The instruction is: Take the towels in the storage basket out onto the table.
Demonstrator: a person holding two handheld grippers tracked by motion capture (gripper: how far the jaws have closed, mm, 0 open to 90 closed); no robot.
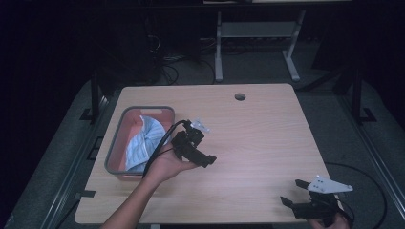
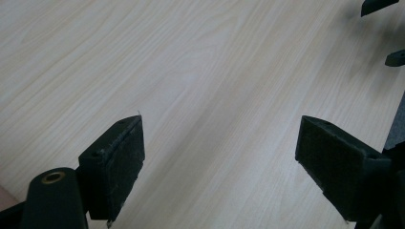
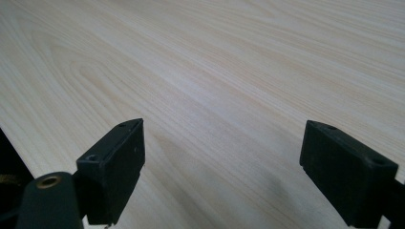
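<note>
Black jaws of the left gripper [image 2: 219, 162] are seen spread wide in the left gripper view, nothing between them, bare wood-grain table [image 2: 200, 71] beneath. Same is noted for the right gripper [image 3: 222, 167] in its own view: jaws wide apart, empty, pale tabletop below. From the high view, the left gripper [image 1: 206, 160] is held above the table just right of a grey-rimmed pink basin [image 1: 114, 155], jaws pointed toward the table's middle, cable trailing back over the basin. A blue-and-white striped cloth [image 1: 141, 143] is seen bunched inside the basin, leaning against its right wall, not touched by either gripper. The right gripper [image 1: 292, 192] is held low near the table's near right corner, grey plate on top, well apart from the basin and the cloth. No other loose item is made out on the tabletop; only a round cable hole [image 1: 240, 97] is seen near the far edge. Judged from this layout, the cloth is already stowed in the basin and the placing step looks done; if more is intended, such as tidying the cloth flatter, that is left undone, since both grippers are empty and clear of it.
</note>
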